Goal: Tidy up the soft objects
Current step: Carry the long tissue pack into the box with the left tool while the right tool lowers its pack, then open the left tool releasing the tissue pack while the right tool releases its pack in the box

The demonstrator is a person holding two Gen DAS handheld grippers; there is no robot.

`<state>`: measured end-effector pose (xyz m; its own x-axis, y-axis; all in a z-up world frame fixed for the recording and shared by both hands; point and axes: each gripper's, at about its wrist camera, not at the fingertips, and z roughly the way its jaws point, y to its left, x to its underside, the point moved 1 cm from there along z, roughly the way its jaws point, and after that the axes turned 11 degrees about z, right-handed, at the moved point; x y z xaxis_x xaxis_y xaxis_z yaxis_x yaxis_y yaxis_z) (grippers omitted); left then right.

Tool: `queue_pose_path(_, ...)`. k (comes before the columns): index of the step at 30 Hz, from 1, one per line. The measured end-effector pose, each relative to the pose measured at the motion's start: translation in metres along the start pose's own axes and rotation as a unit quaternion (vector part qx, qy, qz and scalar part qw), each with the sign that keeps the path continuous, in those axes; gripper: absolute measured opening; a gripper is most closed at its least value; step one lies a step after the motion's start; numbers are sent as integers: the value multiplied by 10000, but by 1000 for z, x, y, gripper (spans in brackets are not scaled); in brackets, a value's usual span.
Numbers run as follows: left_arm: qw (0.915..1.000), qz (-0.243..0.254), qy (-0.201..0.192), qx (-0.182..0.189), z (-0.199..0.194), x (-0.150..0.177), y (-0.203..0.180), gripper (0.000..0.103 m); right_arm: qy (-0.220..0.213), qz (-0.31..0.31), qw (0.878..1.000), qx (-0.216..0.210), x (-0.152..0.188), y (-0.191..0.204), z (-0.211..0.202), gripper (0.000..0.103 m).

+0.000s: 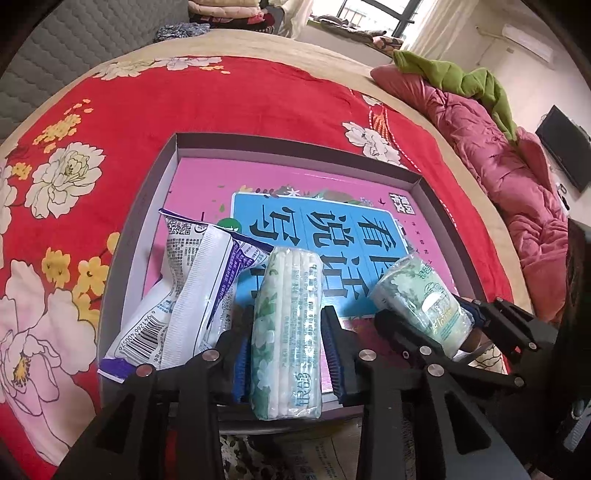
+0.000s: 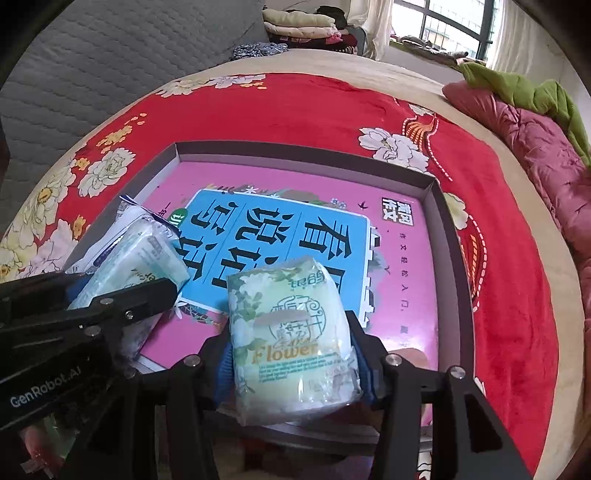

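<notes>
A shallow grey box (image 1: 295, 142) sits on the red flowered blanket, with a pink and blue book (image 1: 332, 229) flat on its floor. My left gripper (image 1: 286, 315) is low at the box's near edge. A green-white tissue pack (image 1: 284, 350) stands on its edge between the blue pads, which sit just off its sides. To the right, my right gripper (image 1: 432, 314) is shut on a second floral tissue pack (image 2: 291, 332), tilted over the near part of the box (image 2: 295, 151). The right wrist view shows the left gripper (image 2: 118, 280) and its pack (image 2: 147, 254) at left.
A crumpled white and purple wrapper (image 1: 192, 288) lies in the box's near left corner, beside the left pack. A pink quilt (image 1: 498, 155) with a green cloth (image 1: 461, 77) on it runs along the bed's right side. Folded blankets (image 2: 303, 26) are stacked far behind.
</notes>
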<state>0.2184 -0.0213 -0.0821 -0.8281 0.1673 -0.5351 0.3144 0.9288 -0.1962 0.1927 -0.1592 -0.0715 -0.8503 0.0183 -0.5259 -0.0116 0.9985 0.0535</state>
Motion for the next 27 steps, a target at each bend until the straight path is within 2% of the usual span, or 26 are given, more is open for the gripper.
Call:
queue_pose_path(6, 10000, 2, -60, -15, -3, -1, 0, 42, -82, 150, 9998, 42, 0, -4, -3, 54)
queue_pose_path(17, 9997, 58, -213, -78, -19, 0, 2, 42, -127, 137, 9998, 75, 3, -5, -8, 56)
queue_pose_path(18, 9997, 63, -224, -82, -21, 0, 2, 45, -137, 120, 9998, 91, 3, -4, -9, 56)
queue_pose_path(21, 9991, 140, -253, -315, -26, 2, 3, 48, -180, 91, 9997, 100, 3, -4, -14, 61)
queue_pose_path(25, 9994, 23, -313, -169, -32, 3, 10, 48, -228, 102, 9996, 117, 2, -6, -18, 62)
queue_pose_path(27, 9991, 62, -338, -229, -35, 3, 10, 48, -235, 148, 9996, 113, 2, -7, -20, 62)
